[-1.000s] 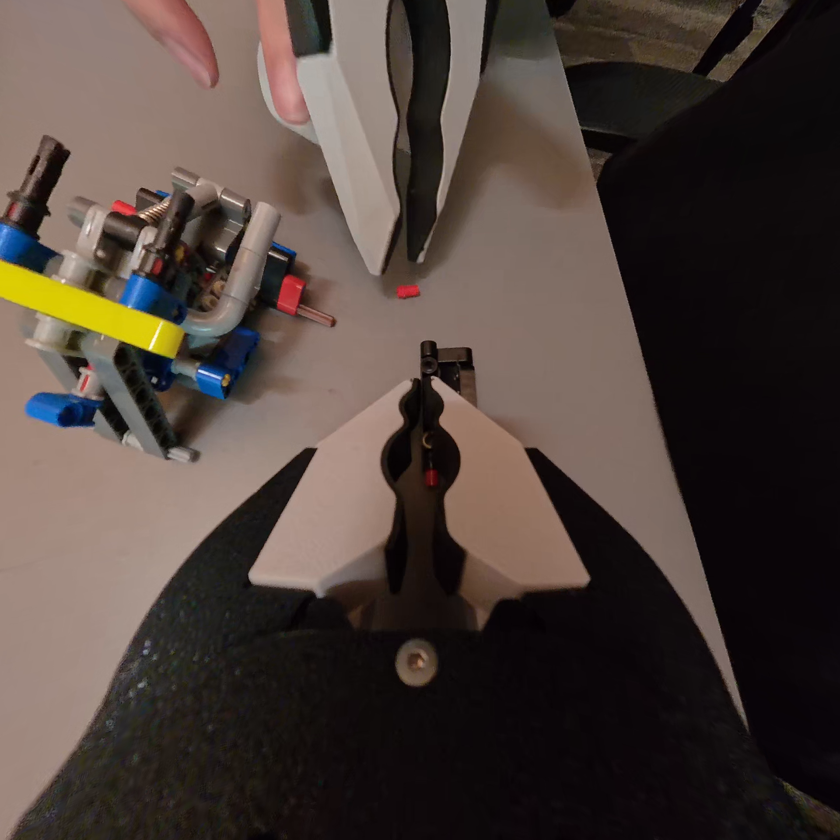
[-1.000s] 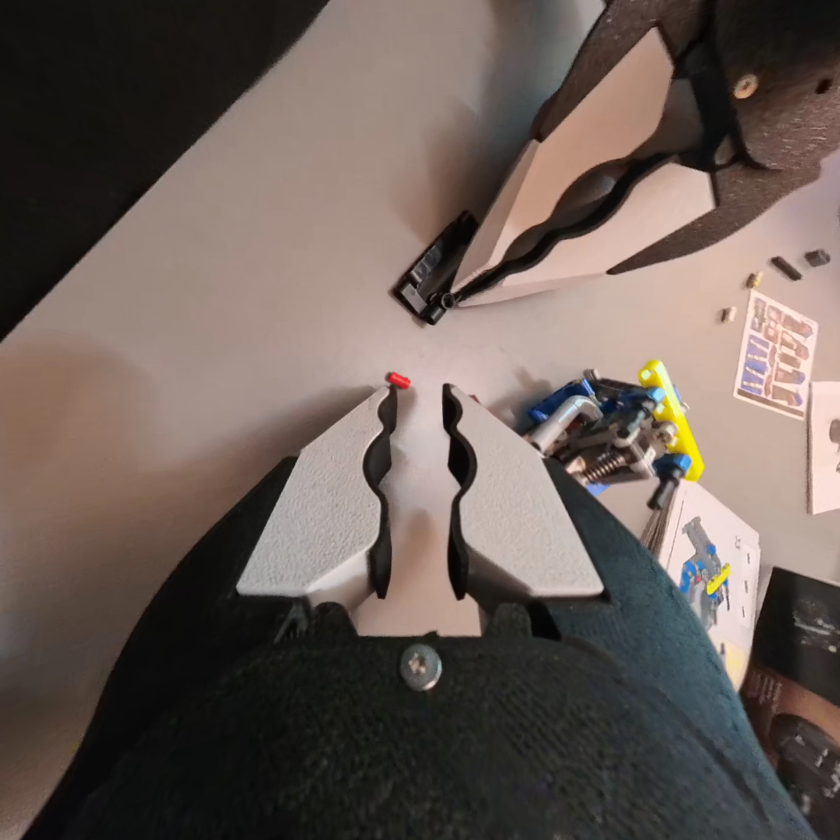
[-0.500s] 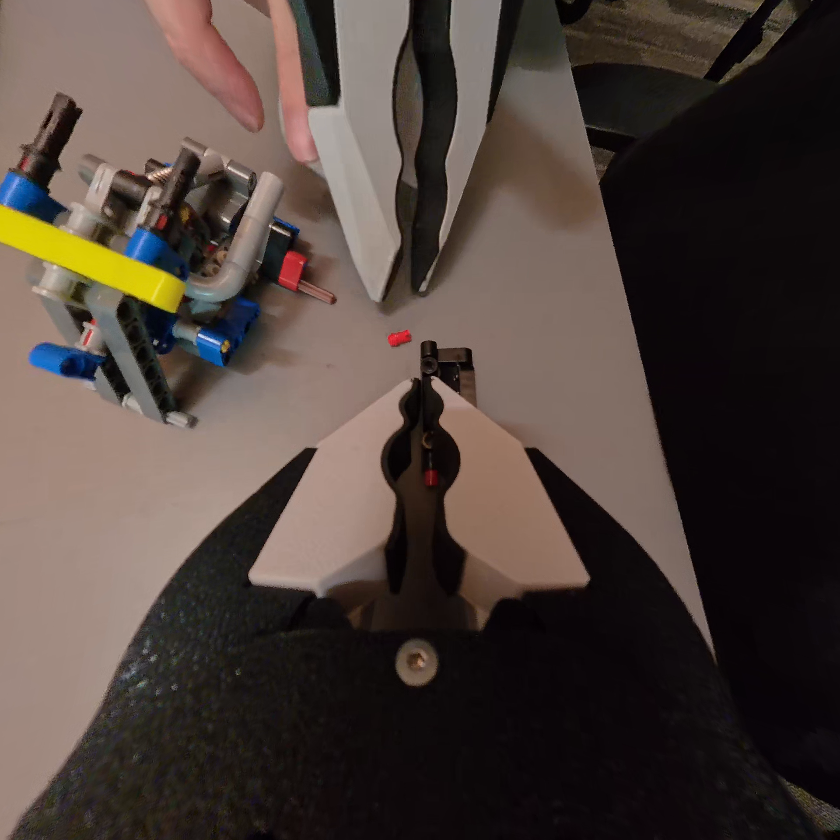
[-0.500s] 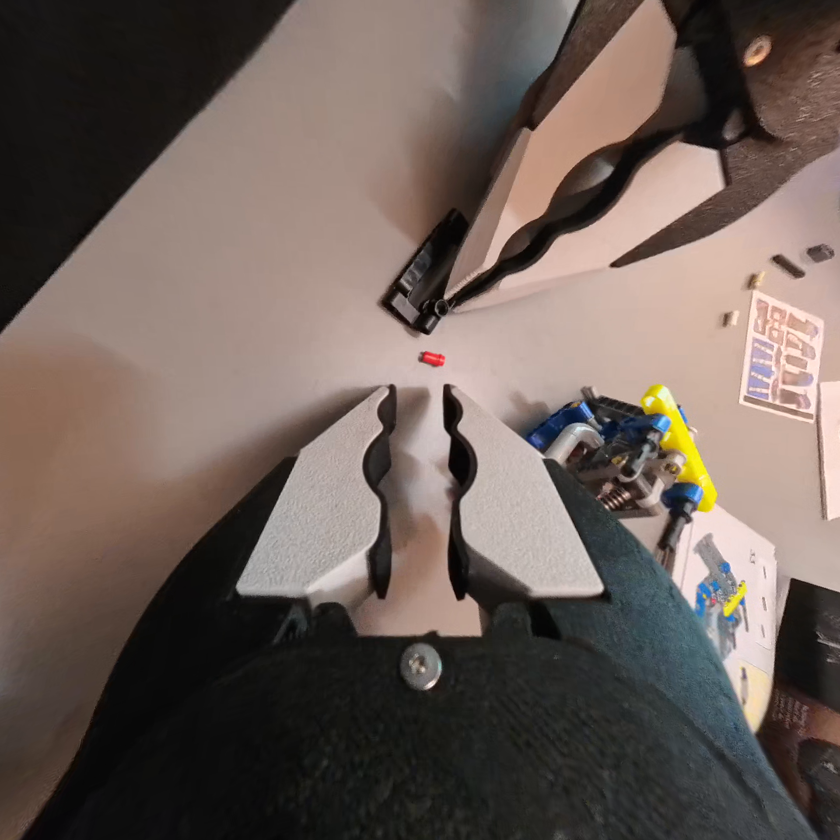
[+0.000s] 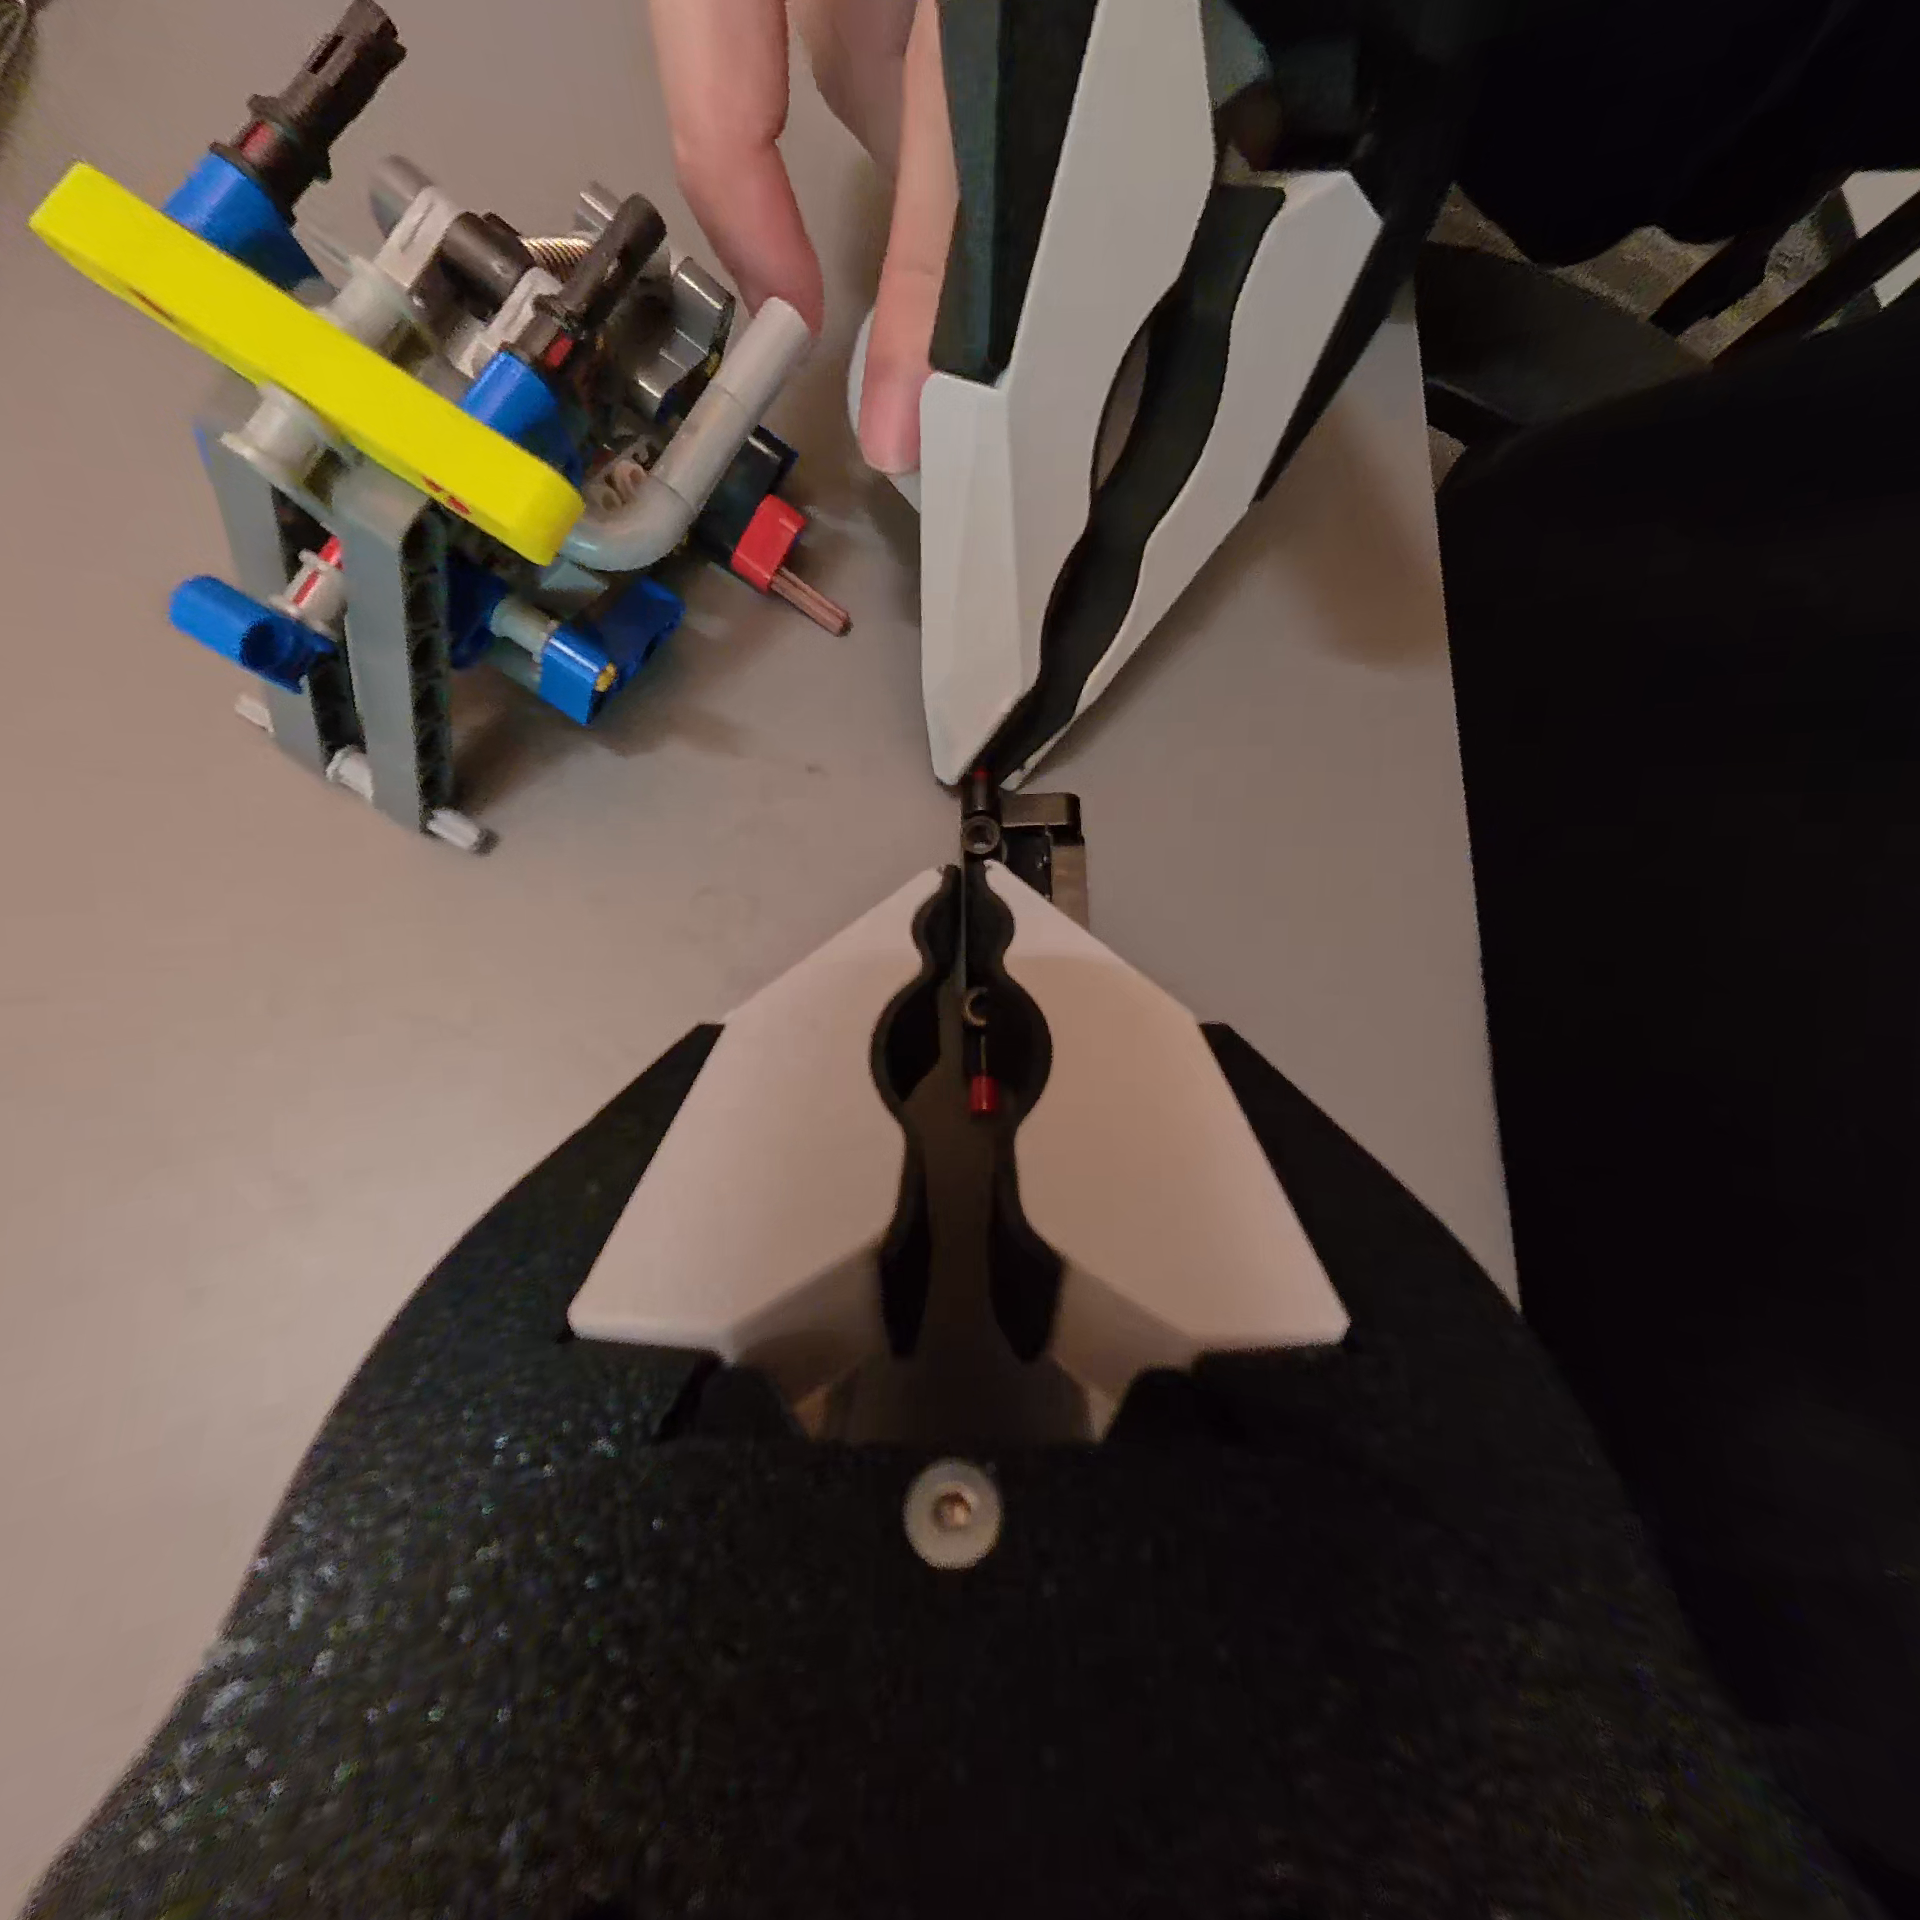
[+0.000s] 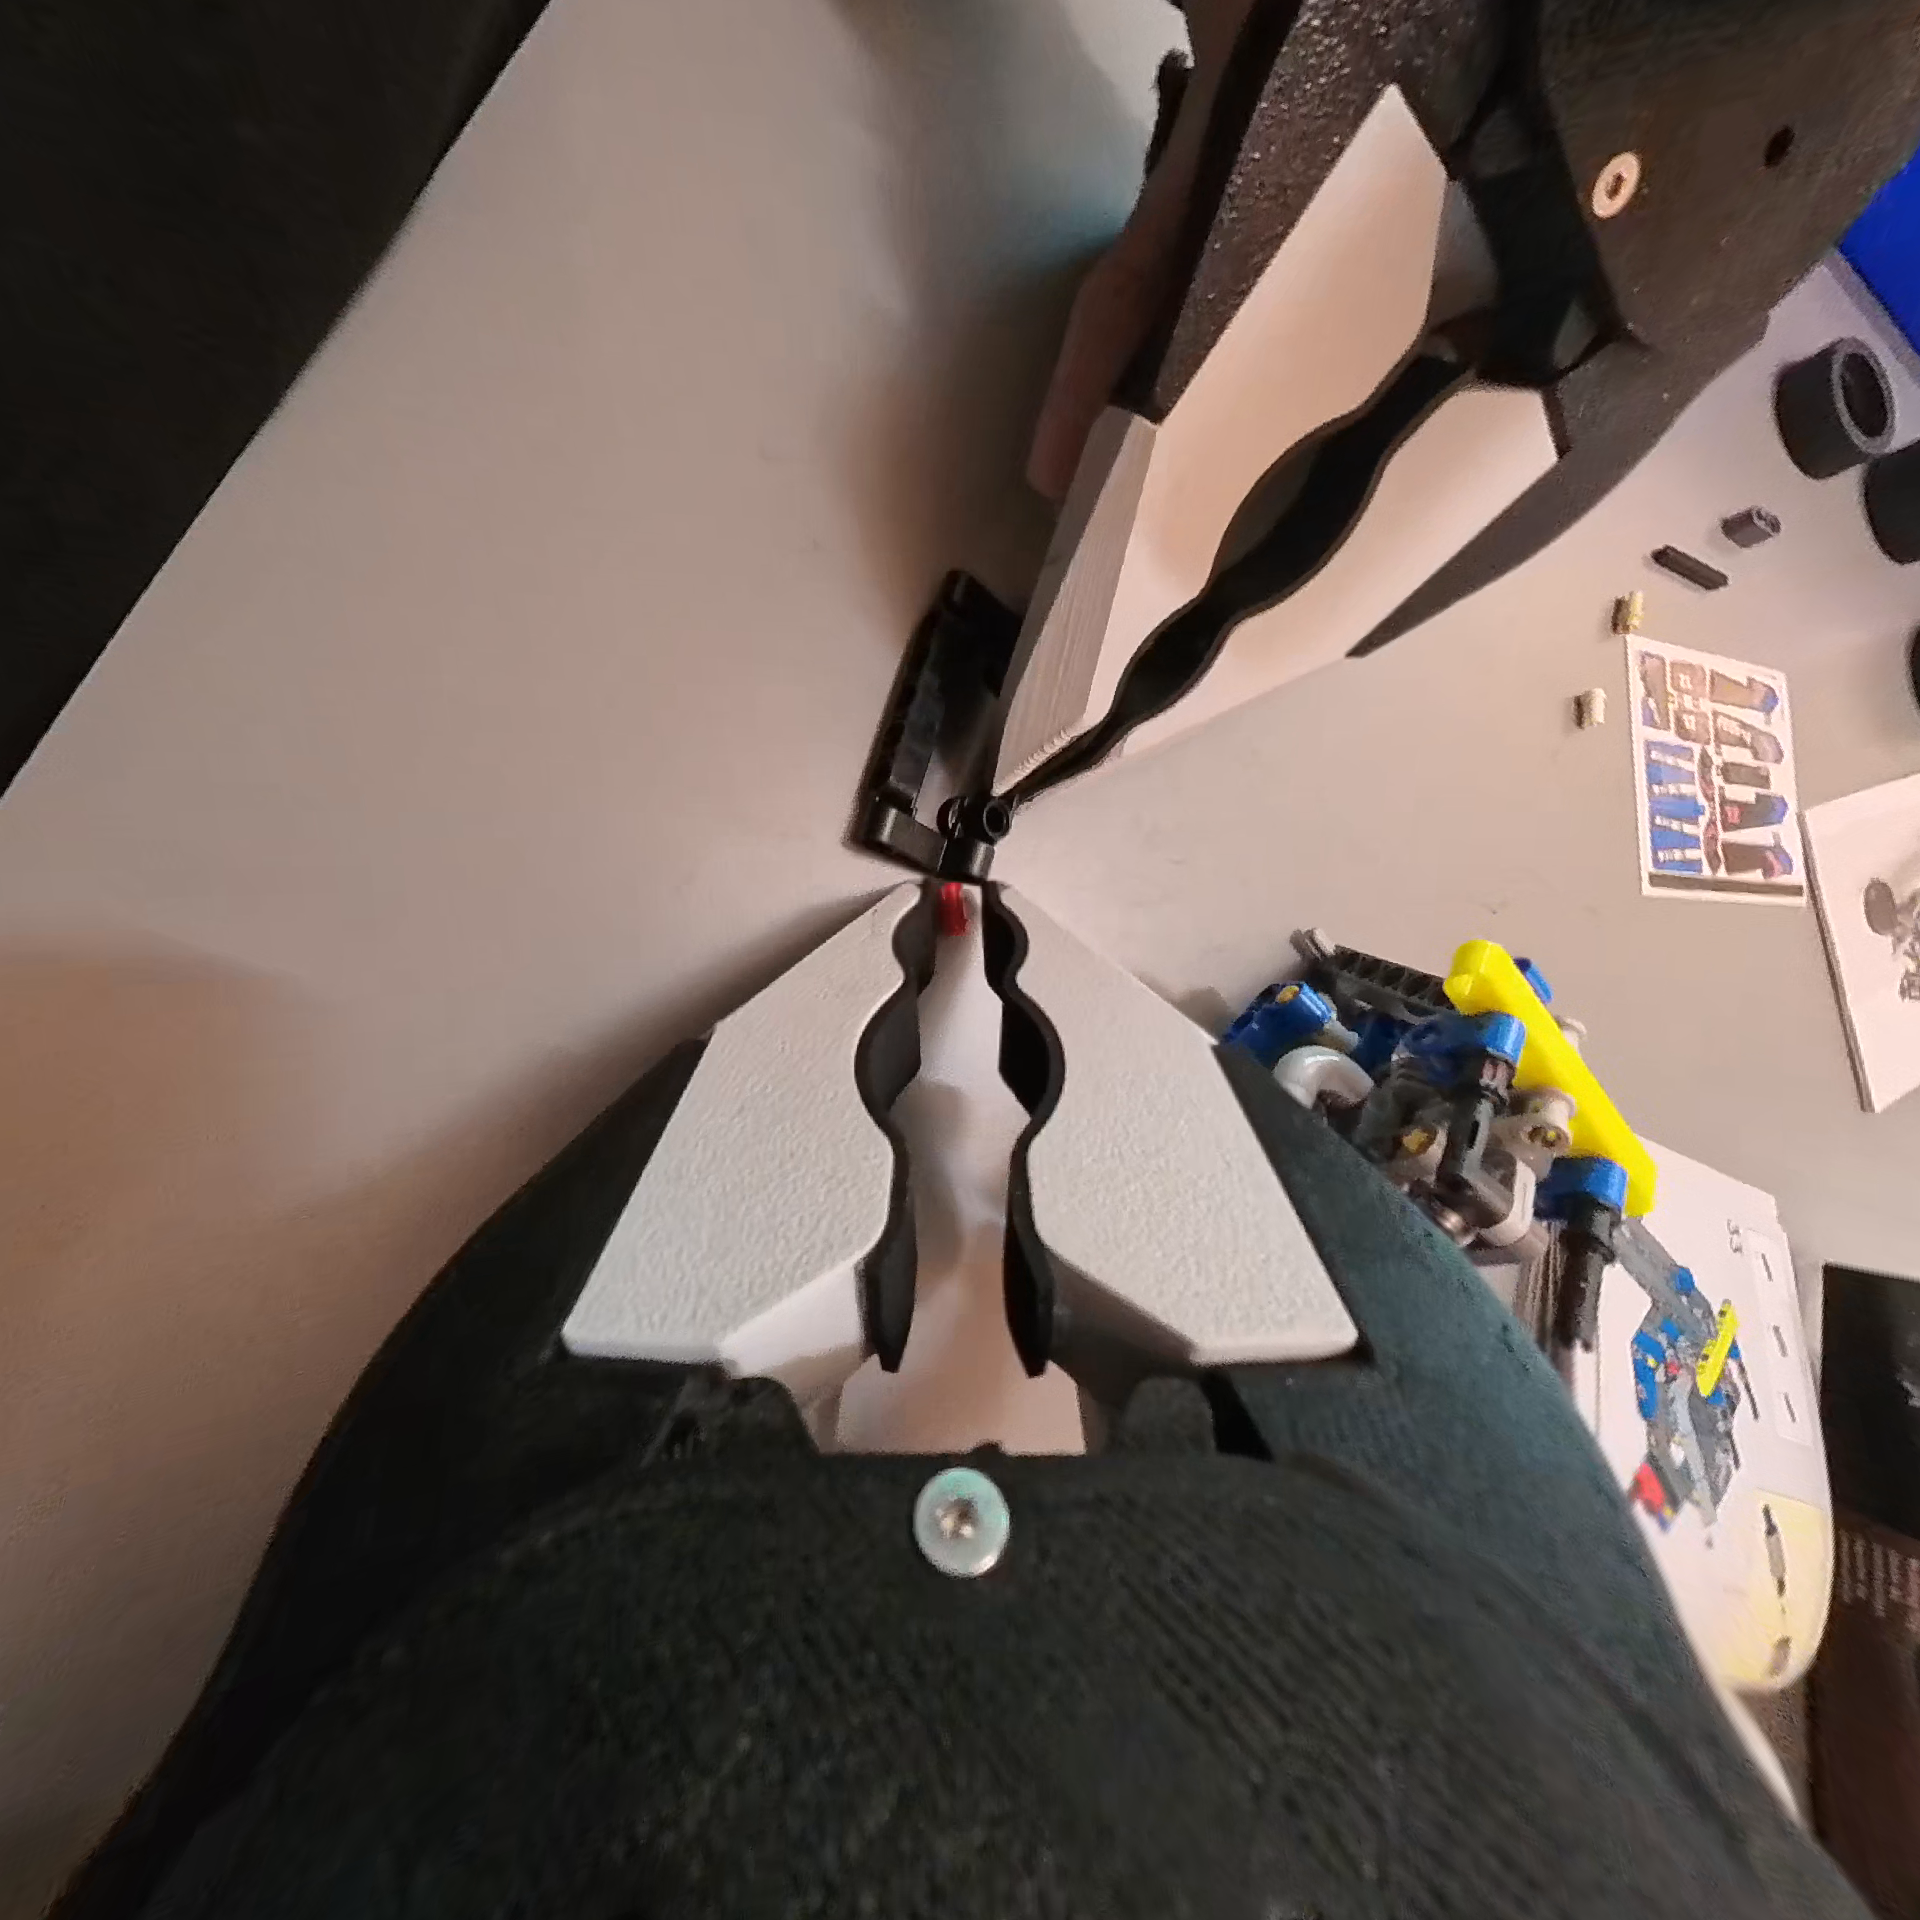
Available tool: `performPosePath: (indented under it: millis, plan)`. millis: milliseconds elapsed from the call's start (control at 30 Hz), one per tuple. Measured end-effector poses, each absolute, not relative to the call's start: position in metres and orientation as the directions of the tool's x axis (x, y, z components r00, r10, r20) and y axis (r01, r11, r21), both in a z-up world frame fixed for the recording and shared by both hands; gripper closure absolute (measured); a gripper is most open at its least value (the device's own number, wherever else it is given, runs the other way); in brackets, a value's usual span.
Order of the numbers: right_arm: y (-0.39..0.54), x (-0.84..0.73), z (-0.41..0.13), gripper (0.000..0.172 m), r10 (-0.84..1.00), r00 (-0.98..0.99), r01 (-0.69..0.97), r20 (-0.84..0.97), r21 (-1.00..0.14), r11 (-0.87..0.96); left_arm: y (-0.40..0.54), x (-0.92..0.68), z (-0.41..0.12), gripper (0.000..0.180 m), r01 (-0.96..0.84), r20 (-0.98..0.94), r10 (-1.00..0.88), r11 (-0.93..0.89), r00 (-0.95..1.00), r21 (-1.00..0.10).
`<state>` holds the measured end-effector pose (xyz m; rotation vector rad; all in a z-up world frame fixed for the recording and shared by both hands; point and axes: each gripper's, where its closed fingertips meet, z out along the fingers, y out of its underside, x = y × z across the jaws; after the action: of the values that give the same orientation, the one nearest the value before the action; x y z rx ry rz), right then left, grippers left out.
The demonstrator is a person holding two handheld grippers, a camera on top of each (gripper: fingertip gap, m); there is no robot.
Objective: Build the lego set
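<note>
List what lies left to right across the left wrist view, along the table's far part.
Yellow-and-blue brick model → person's fingers → right gripper, jaws pointing down at a small red piece → dark chair.

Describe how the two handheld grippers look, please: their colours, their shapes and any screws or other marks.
Both look alike. The left gripper and the right gripper each have two pale grey, wedge-shaped jaws that taper to a point, lined inside with wavy black pads. Each sits in a rough, speckled black body with one silver screw at its middle. No cables or sleeves show.
</note>
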<state>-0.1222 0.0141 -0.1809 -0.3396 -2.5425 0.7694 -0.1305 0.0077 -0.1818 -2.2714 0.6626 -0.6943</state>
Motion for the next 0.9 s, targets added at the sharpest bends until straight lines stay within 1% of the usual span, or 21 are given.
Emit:
performPosePath:
  millis: [133, 267, 367, 433, 567, 667, 900]
  plan:
    - [0.014, -0.125, -0.180, 0.163, 0.474, -0.815, 0.200, 0.334, -0.605, 0.771, 0.005, -0.134, -0.181, 0.180, -0.282, 0.284, -0.629, -0.645, 0.723, -0.710]
    - [0.023, -0.124, -0.177, 0.151, 0.565, -0.770, 0.283, 0.296, -0.634, 0.719, 0.000, -0.140, -0.181, 0.180, -0.275, 0.296, -0.632, -0.646, 0.716, -0.712]
    - [0.021, -0.120, -0.179, 0.155, 0.588, -0.783, 0.318, 0.203, -0.682, 0.659, -0.001, -0.140, -0.181, 0.180, -0.271, 0.307, -0.634, -0.649, 0.710, -0.711]
    - [0.019, -0.120, -0.180, 0.158, 0.583, -0.793, 0.313, 0.176, -0.703, 0.638, -0.002, -0.140, -0.181, 0.180, -0.278, 0.302, -0.640, -0.644, 0.706, -0.713]
    - [0.014, -0.115, -0.182, 0.168, 0.546, -0.826, 0.290, 0.140, -0.725, 0.625, -0.002, -0.140, -0.181, 0.180, -0.283, 0.294, -0.644, -0.638, 0.706, -0.716]
    - [0.012, -0.116, -0.182, 0.168, 0.571, -0.817, 0.322, 0.087, -0.752, 0.575, -0.002, -0.140, -0.181, 0.180, -0.287, 0.287, -0.645, -0.635, 0.709, -0.718]
    - [0.014, -0.117, -0.182, 0.168, 0.590, -0.797, 0.311, 0.129, -0.750, 0.584, 0.001, -0.137, -0.181, 0.180, -0.311, 0.256, -0.661, -0.613, 0.705, -0.726]
